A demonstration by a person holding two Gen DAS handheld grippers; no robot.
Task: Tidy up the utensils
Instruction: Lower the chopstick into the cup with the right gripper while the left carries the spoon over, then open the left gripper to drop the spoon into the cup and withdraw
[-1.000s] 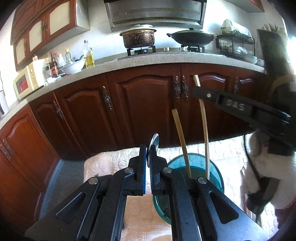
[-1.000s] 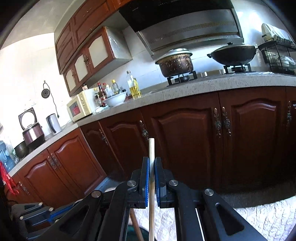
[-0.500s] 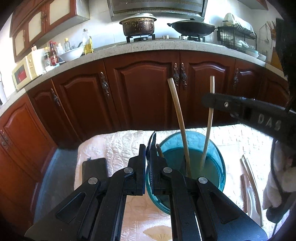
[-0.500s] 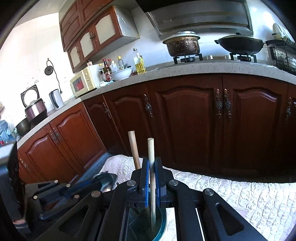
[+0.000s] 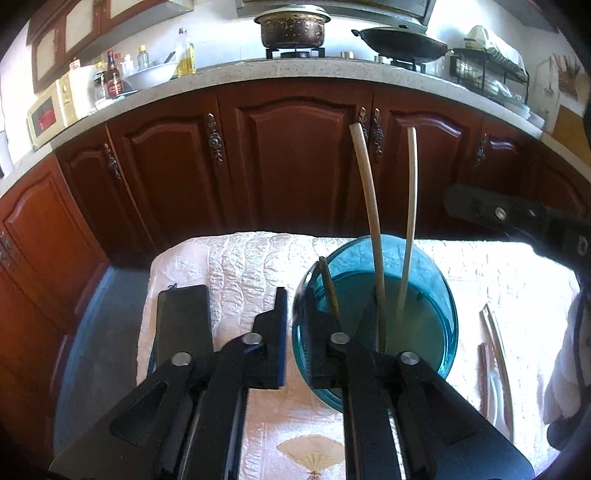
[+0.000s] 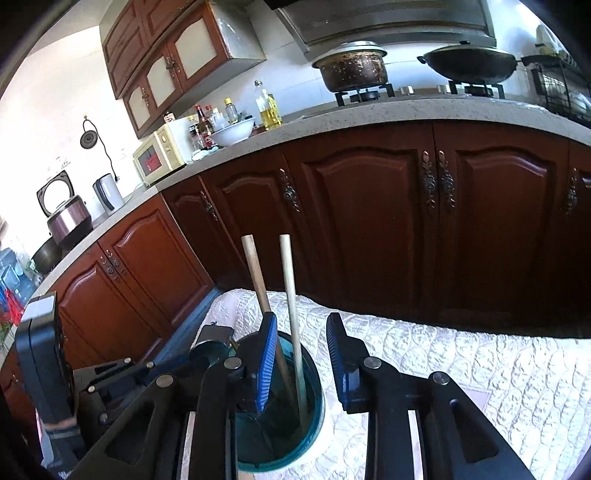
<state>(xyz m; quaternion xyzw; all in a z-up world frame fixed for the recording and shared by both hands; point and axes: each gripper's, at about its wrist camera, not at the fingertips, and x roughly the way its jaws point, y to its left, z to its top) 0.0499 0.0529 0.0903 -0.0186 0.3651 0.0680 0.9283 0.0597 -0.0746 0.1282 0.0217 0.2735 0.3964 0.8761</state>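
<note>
A blue glass cup [image 5: 424,288] stands on a white quilted cloth [image 5: 240,266]. Two pale wooden sticks [image 5: 369,206] [image 5: 412,206] stand upright in it, and a thin brown utensil stem [image 5: 328,284] leans at its left rim. My left gripper [image 5: 295,295] hovers at that rim; its jaws are opening and hold nothing. In the right wrist view my right gripper [image 6: 302,321] is over the cup [image 6: 314,406]. Its jaws are opening too, and one stick [image 6: 290,288] stands loose between the blue pads [image 6: 267,354], touched by neither.
A flat black slab [image 5: 183,321] lies on the cloth left of the cup. More long utensils [image 5: 495,339] lie on the cloth to the right. Dark wooden cabinets [image 5: 295,155] close the far side, under a counter with a pot [image 5: 291,29] and a wok.
Both grippers came down over the cup. The left one let go of the spoon and the right one let go of the wooden stick; both utensils now stand in the cup.
</note>
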